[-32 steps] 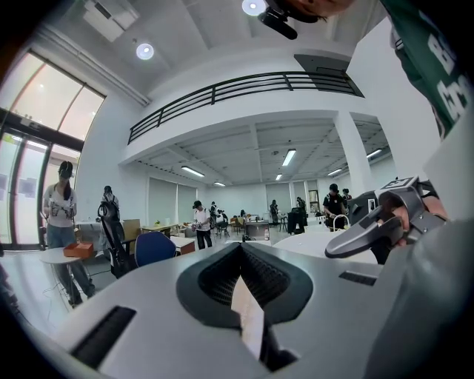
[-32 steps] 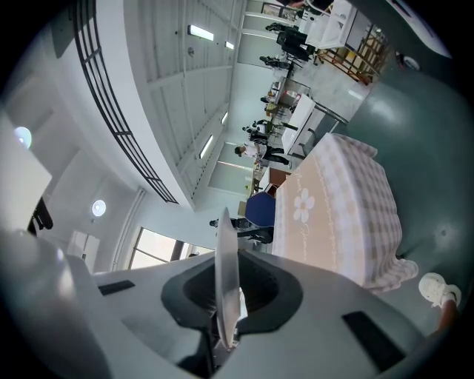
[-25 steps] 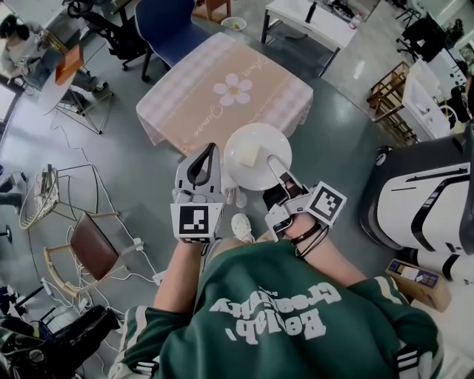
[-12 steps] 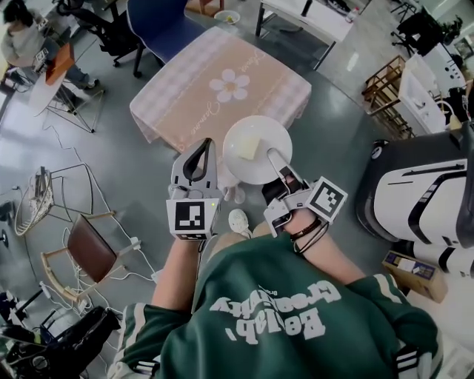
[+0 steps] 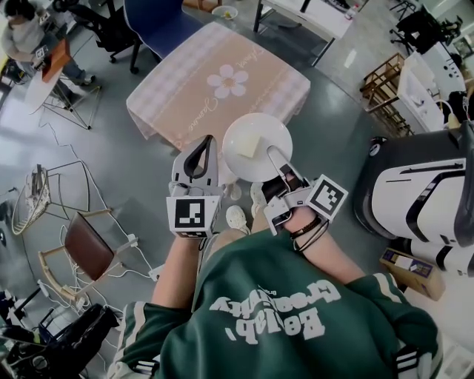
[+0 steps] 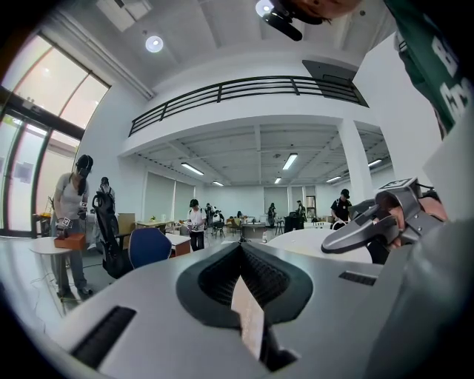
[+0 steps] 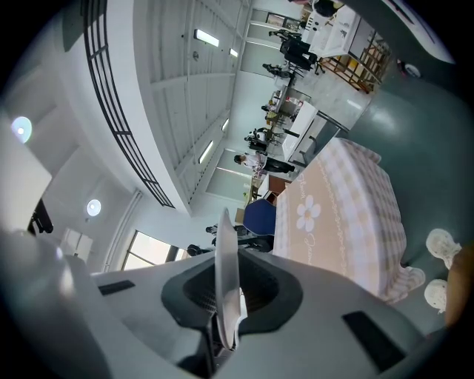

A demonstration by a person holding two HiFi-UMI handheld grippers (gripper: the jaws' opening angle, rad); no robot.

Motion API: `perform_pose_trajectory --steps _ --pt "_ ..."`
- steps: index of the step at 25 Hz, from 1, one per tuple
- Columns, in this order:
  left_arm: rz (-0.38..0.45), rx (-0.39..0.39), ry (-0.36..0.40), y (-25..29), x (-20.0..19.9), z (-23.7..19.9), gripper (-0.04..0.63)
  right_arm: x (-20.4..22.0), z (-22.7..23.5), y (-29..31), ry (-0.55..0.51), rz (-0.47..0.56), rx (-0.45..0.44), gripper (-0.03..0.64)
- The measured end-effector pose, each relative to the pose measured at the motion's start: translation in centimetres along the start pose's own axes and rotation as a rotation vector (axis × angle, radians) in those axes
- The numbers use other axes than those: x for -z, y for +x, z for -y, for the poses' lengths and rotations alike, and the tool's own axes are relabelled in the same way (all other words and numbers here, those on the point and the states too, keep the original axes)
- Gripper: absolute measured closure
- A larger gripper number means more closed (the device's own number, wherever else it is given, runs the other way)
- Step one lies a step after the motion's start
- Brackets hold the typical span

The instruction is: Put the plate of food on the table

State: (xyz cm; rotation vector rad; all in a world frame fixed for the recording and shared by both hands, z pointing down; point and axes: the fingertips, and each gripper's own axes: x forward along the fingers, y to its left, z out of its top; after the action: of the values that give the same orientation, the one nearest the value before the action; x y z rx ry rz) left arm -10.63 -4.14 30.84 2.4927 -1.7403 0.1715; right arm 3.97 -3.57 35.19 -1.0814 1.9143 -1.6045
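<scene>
A white plate carries a pale yellow piece of food. My right gripper is shut on the plate's near rim and holds it in the air at the near edge of the table. In the right gripper view the plate shows edge-on between the jaws. The table has a pink checked cloth with a white flower and also shows in the right gripper view. My left gripper hangs left of the plate, shut and with nothing in it; its tips meet.
A blue chair stands behind the table. A large white and black machine is close on the right. A wooden chair and cables lie on the floor at the left. A person sits far left.
The table has come nearer in the head view. The plate, still held by the right gripper, now overlaps the table's near edge. The left gripper stays beside it.
</scene>
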Motion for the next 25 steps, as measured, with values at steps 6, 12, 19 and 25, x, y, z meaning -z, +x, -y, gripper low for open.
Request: perform_pose_trajectory --steps 6,12,19,25 --pt "0.003 -0.009 0.003 0.8 -0.1 0.0 0.586 -0.5 0.1 0.9 0.007 -0.008 -0.007 0.586" --pt "-0.001 -0.025 0.007 2.6 0.3 -0.6 0.586 -1.5 0.8 3.0 0.012 -0.033 -0.013 0.586" --pt "-0.006 -0.066 0.006 5.7 0.8 -2.8 0.586 -3.4 2.7 7.2 0.028 -0.075 0.008 0.586" --pt "-0.028 -0.088 -0.02 8.7 1.8 -5.5 0.586 -5.3 4.6 12.6 0.033 -0.115 0.032 0.586"
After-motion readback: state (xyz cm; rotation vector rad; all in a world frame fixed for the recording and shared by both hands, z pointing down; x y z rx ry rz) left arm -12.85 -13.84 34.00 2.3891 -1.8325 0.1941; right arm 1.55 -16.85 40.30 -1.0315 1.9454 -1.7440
